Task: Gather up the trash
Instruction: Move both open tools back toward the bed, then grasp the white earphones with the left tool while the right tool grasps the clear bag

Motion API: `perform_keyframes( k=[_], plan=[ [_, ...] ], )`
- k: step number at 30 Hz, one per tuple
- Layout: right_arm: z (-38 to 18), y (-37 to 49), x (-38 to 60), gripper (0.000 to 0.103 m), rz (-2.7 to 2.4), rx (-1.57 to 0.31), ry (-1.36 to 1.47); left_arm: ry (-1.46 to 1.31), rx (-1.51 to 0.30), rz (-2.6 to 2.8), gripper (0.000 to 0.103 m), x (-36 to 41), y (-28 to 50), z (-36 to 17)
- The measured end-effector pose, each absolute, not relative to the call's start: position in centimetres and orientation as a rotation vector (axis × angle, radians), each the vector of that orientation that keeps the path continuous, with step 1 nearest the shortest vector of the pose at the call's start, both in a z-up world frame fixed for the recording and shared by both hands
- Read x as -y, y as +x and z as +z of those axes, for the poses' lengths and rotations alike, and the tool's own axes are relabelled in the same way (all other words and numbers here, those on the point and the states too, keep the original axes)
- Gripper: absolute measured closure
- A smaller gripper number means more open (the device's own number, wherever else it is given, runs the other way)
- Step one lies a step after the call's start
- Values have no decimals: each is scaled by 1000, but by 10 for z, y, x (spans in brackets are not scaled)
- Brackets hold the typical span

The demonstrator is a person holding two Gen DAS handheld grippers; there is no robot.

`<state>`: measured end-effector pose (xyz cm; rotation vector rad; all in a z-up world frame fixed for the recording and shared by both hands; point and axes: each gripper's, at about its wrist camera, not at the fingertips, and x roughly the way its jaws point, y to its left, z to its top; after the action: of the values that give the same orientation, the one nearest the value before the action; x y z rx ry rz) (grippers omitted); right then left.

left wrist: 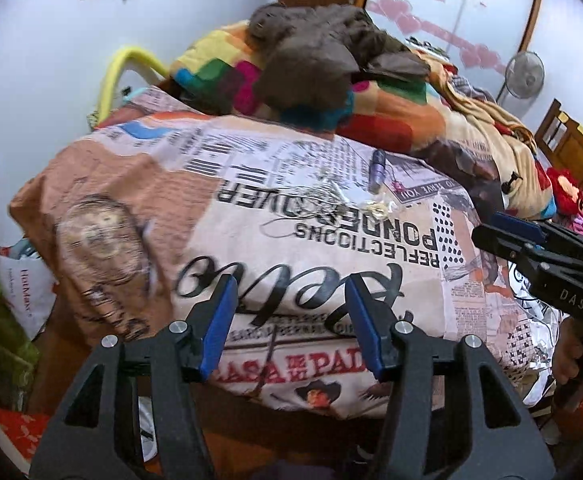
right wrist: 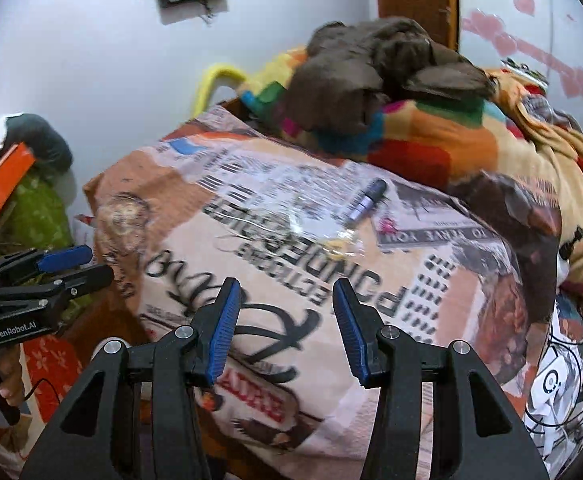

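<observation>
A bed sheet (left wrist: pixel 251 184) printed like newspaper fills both views. On it lie a small purple wrapper (left wrist: pixel 378 171) (right wrist: pixel 365 200), a crumpled clear plastic wrapper (left wrist: pixel 380 208) (right wrist: pixel 343 245) and a thin tangle of thread (left wrist: pixel 311 210) (right wrist: pixel 251 236). My left gripper (left wrist: pixel 291 286) hovers over the near part of the sheet, well short of the litter, open with nothing between its blue pads. My right gripper (right wrist: pixel 286 287) hangs beside it, also open and empty. Each gripper shows in the other's view: the right (left wrist: pixel 489 232) at the right edge, the left (right wrist: pixel 93 266) at the left edge.
A patchwork blanket (left wrist: pixel 391 120) with a brown cloth (left wrist: pixel 311 56) heaped on it lies behind the litter. A yellow tube (left wrist: pixel 119 72) stands by the wall. A white bag (left wrist: pixel 27 292) sits on the floor at left, a fan (left wrist: pixel 525 74) and a red soft toy (left wrist: pixel 571 196) at right.
</observation>
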<state>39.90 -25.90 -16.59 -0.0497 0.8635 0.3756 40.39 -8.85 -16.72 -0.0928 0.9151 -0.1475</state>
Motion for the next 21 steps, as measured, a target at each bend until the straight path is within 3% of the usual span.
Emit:
perform_keyframes(
  k=[11, 21],
  plan=[
    [-218, 450, 272, 59, 381, -977, -32, -126, -1024, -221, 48, 113, 482, -213],
    [-246, 498, 266, 59, 402, -1016, -26, -126, -984, -243, 48, 114, 542, -231]
  ],
)
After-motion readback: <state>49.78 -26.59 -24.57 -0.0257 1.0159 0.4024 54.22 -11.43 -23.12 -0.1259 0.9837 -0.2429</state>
